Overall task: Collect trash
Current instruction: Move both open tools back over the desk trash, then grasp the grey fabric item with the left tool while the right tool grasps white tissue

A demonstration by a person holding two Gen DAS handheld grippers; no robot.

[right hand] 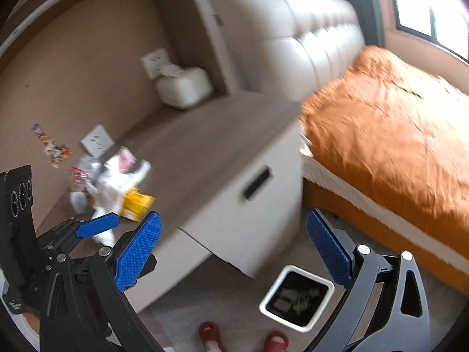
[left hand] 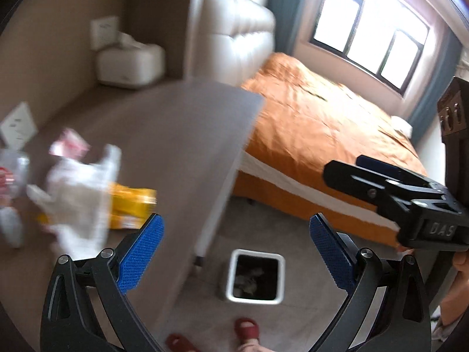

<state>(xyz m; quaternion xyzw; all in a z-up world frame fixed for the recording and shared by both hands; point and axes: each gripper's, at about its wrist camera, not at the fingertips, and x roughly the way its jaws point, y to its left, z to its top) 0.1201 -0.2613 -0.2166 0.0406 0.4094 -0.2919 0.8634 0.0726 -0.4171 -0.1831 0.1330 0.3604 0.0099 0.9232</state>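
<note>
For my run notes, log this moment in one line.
left claw: open, empty | right claw: open, empty | trash pile: on nightstand top | white bin: on floor, holds scraps

bed cover (left hand: 316, 123) is bright orange, headboard (right hand: 293, 29) cream, nightstand top (left hand: 176, 135) grey-brown. trash bin (right hand: 268, 296) has a white rim, dark inside. trash pile: white plastic bag (left hand: 79, 187), yellow packet (left hand: 132, 205), pinkish wrapper (left hand: 70, 145). gripper pads (left hand: 140, 252) are blue with a fine dotted texture on black frames, slippers (left hand: 247, 328) red

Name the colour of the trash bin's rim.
White rim on the trash bin, dark inside; the left wrist view shows it best.
</note>
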